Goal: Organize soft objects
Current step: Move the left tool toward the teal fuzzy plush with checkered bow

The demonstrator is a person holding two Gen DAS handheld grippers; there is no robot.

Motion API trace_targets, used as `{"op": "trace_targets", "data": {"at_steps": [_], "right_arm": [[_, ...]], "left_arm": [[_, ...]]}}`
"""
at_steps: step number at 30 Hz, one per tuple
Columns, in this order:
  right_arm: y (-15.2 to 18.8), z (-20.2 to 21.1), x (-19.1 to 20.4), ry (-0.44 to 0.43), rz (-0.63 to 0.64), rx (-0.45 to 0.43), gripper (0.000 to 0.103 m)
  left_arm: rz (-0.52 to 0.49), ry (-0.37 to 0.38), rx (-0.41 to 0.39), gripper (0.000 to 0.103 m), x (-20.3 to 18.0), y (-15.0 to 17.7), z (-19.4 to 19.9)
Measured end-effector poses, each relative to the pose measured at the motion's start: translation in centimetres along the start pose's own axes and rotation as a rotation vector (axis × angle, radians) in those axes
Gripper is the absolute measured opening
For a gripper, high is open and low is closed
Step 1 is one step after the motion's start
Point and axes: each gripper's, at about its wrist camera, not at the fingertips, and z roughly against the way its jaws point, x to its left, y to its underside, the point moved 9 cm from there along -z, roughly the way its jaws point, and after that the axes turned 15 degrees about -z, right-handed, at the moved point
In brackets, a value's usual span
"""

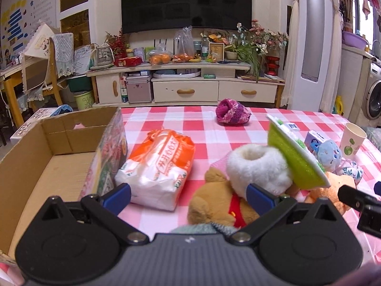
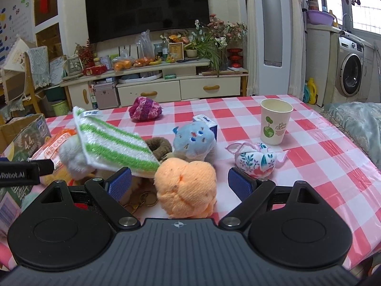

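Soft things are heaped on the pink checked table. In the left wrist view my left gripper (image 1: 188, 196) is open above the table, with an orange tissue pack (image 1: 158, 169) just beyond its left finger and a brown plush bear (image 1: 214, 205) under a white fluffy slipper (image 1: 258, 166) by its right finger. A green striped cloth (image 2: 114, 144) leans on the heap. My right gripper (image 2: 179, 186) is open around an orange knitted ball (image 2: 187, 188) without pinching it. Beyond lie a blue plush toy (image 2: 194, 140), a floral fabric pouch (image 2: 256, 159) and a magenta knitted hat (image 2: 145, 112).
An open cardboard box (image 1: 35, 166) stands at the left with a printed pack (image 1: 110, 152) leaning on its wall. A paper cup (image 2: 275, 124) stands at the right, and a small blue carton (image 2: 207, 122) sits behind the blue toy. Keys (image 2: 142, 200) lie under the heap. A TV cabinet is beyond.
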Motion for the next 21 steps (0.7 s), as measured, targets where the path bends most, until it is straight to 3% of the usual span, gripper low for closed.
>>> {"op": "trace_targets", "data": {"at_steps": [21], "right_arm": [[2.2,6.8,5.1,-0.072,0.079,-0.015,0.103]], "left_arm": [[-0.004,-0.031,-0.022,0.102,3.3,2.7,6.2]]}}
